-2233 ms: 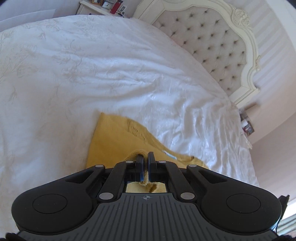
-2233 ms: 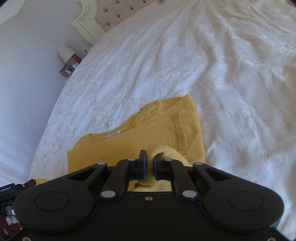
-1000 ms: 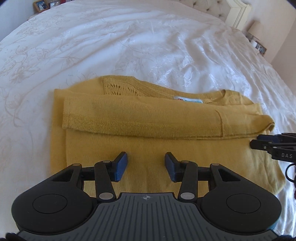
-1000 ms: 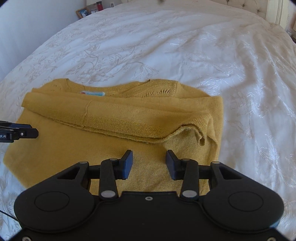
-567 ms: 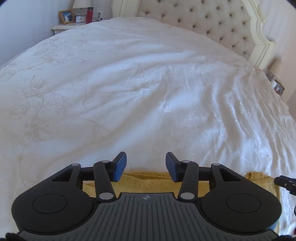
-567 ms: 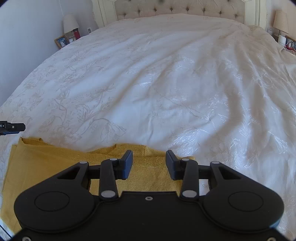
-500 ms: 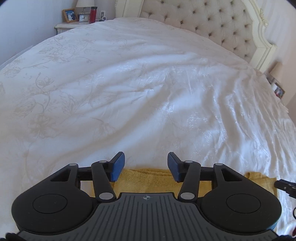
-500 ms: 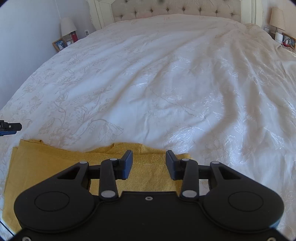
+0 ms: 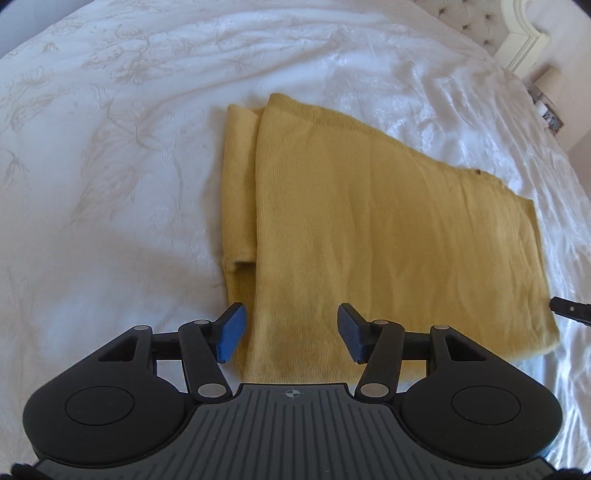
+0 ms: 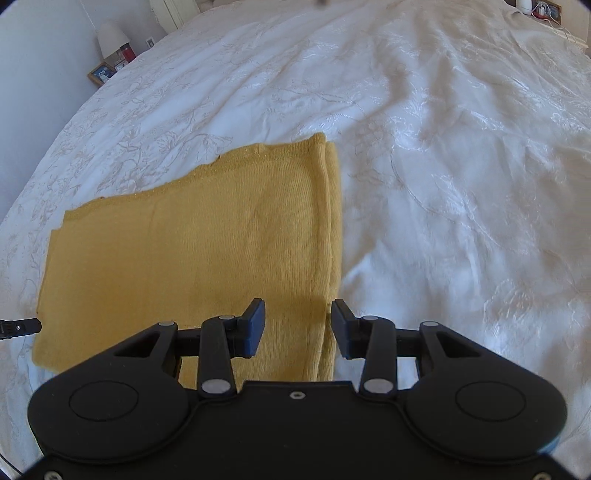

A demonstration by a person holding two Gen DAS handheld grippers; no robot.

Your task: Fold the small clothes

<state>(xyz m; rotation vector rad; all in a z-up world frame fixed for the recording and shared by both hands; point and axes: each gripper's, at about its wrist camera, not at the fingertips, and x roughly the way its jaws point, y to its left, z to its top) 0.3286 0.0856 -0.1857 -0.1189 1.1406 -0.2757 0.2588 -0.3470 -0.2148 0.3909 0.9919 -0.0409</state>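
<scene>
A mustard yellow knitted sweater (image 9: 388, 229) lies folded into a flat rectangle on the white bedspread (image 9: 110, 166). It also shows in the right wrist view (image 10: 192, 251). My left gripper (image 9: 291, 332) is open and empty, just above the sweater's near left corner. My right gripper (image 10: 297, 326) is open and empty, above the sweater's near right edge. A folded under-layer sticks out along the left side (image 9: 238, 184). The tip of the other gripper shows at the frame edge in each view (image 9: 569, 308) (image 10: 18, 328).
The white embroidered bedspread (image 10: 461, 166) stretches around the sweater on all sides. A tufted headboard (image 9: 480, 22) stands at the far end. A nightstand with a lamp (image 10: 110, 35) and a picture frame (image 10: 101, 74) stands by the left wall.
Both grippers let go of the sweater after folding it. They have tilted down from facing across the bed, so the folded sweater fills both views. Both stay open.
</scene>
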